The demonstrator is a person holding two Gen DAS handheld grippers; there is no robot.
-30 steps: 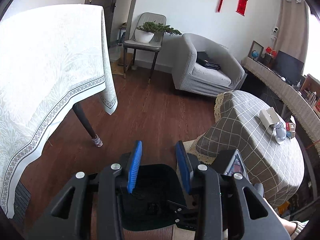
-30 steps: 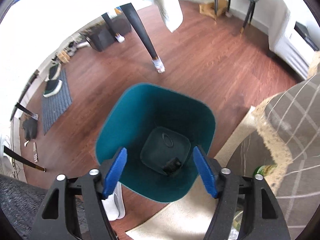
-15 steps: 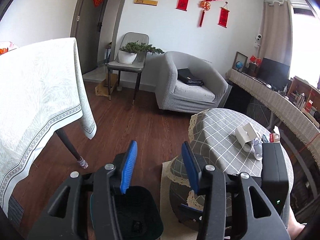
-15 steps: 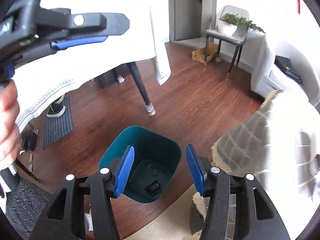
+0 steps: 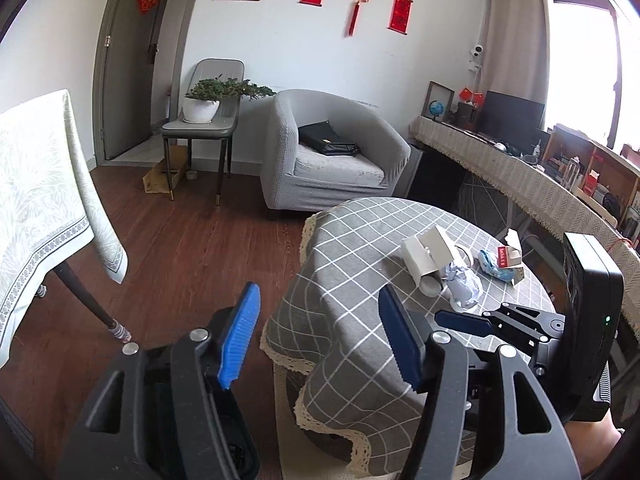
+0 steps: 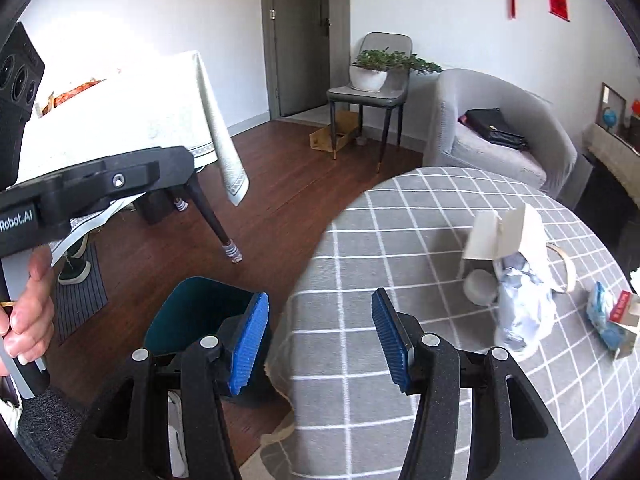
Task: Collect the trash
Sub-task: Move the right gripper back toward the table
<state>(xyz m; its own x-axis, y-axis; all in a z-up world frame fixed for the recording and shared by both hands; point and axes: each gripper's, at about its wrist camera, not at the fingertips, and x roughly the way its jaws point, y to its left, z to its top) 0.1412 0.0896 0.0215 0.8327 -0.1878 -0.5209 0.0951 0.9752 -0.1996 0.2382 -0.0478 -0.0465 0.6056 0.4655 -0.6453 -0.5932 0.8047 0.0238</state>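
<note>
Grey checked cloth covers the round table (image 6: 400, 248) where the trash lies in a loose cluster toward its far right side: a torn white carton (image 6: 504, 236), a crumpled wad of pale plastic (image 6: 524, 312) touching it, a white cup (image 6: 480, 287) on its side beneath the carton's edge, and, a little apart, a blue wrapper (image 6: 604, 316) beside a small red-and-white box (image 6: 628, 312). On the wooden floor just beside the table stands a teal bin (image 6: 192, 312), its mouth open to the room.

Both tools hang empty above the table's near edge. The right tool (image 6: 320, 340) has its blue pads spread wide with nothing between them; the left tool (image 5: 316, 336) is likewise parted and holds nothing. The right tool points toward the cluster but is well short of it.

Judging by this, the collecting has reached the approach to a fresh piece: nothing is in hand. The next move calls for carrying the right tool forward to the crumpled plastic or the carton, which lie nearest, closing on one piece alone, then swinging it left and down over the bin. The plastic looks soft and likely to squash, so a deep bite would serve better than a grip at its edge.
</note>
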